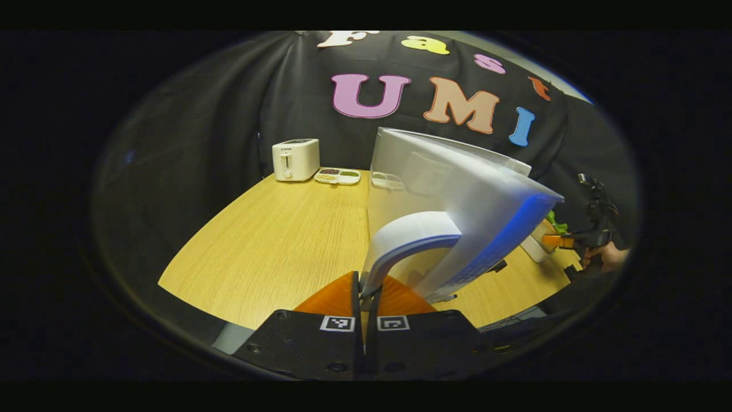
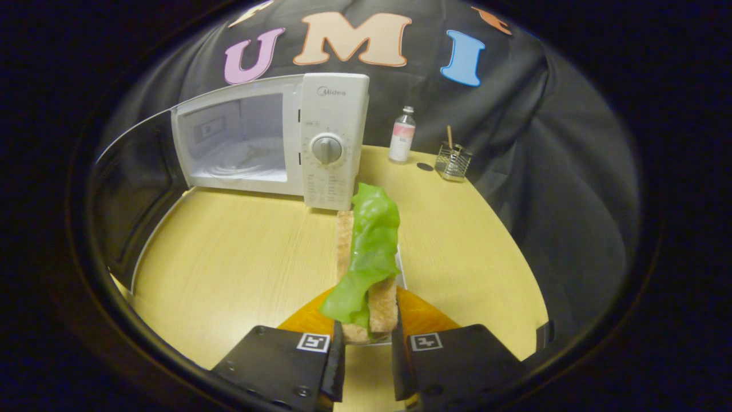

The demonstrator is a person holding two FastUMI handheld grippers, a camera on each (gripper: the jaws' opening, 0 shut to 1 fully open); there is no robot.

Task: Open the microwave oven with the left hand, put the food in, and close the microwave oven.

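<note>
The white microwave (image 2: pixel 331 114) stands at the back of the wooden table (image 2: pixel 229 257) with its cavity (image 2: pixel 240 143) exposed. Its door (image 2: pixel 131 189) is swung wide to the left. In the left gripper view the door (image 1: pixel 457 183) looms close, and my left gripper (image 1: pixel 366 293) is shut on the lower end of its curved white handle (image 1: pixel 412 232). My right gripper (image 2: pixel 366 329) is shut on the food, a bread sandwich with a green lettuce leaf (image 2: pixel 372 240), held over the table in front of the microwave's control panel. The right gripper (image 1: pixel 586 237) and the hand holding it appear beyond the door.
A white toaster (image 1: pixel 295 159) and a divided dish (image 1: pixel 338 175) sit at the table's far edge left of the door. A small bottle (image 2: pixel 402 135) and a wire holder (image 2: pixel 453 161) stand right of the microwave. A white container (image 1: pixel 534 249) lies near the right gripper.
</note>
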